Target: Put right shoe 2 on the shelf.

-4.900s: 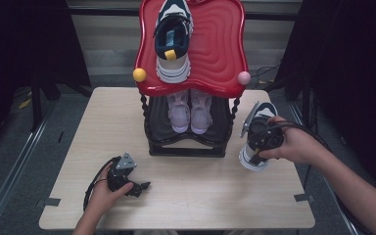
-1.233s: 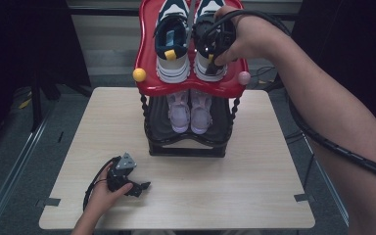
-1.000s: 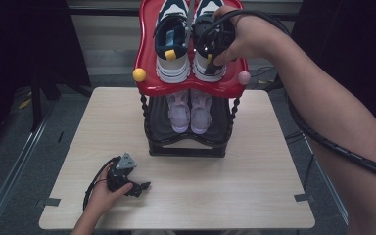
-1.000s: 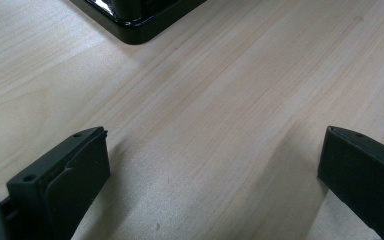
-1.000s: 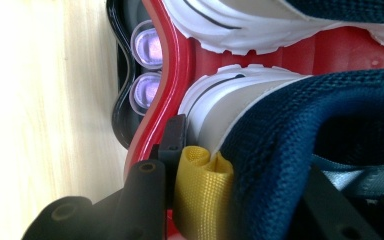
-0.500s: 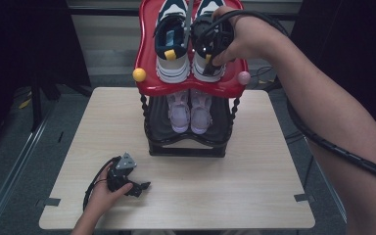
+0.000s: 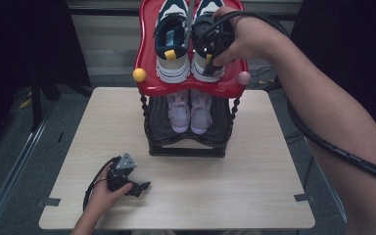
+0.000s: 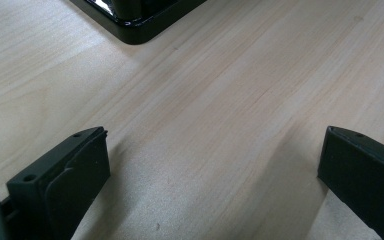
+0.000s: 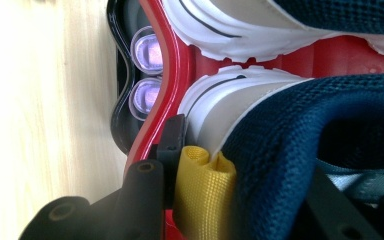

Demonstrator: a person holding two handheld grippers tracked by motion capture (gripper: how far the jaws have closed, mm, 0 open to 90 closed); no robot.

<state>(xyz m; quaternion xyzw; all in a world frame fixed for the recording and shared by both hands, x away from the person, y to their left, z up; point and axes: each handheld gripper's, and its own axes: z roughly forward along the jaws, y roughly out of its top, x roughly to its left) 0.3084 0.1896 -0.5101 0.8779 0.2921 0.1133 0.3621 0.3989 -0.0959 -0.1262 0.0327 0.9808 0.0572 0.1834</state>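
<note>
1. the right gripper (image 7: 210, 46) sits at the heel of the right sneaker (image 7: 206, 66) on the red top shelf (image 7: 149, 81) of the shoe rack (image 7: 186, 147). in the right gripper view one black jaw lies outside the heel by the yellow pull tab (image 9: 202, 192) and the other sits inside the navy collar (image 9: 300, 150), so the jaws are narrowed onto the heel and hold it.
2. that shoe rests on the shelf just beside its mate, the left sneaker (image 7: 171, 49), heels toward the person, close to the shelf's front lip.
3. risk, as i judge it: the heel is very near that lip, so letting go with a backward tug could drag the shoe over the edge and onto the table (image 7: 274, 186). opening the jaws before drawing back would avoid it.
4. another risk: the inner jaw may snag the soft collar or the pull tab on the way out and tilt the shoe against its mate.
5. the cable trailing over the forearm could brush the pink ball (image 7: 244, 78) on the shelf's corner.
6. below, a pale lilac pair (image 7: 191, 110) stands on the lower shelf.
7. the left gripper (image 7: 127, 182) rests on the table near the front left, well apart from the rack, jaws wide with only bare wood between them.
</note>
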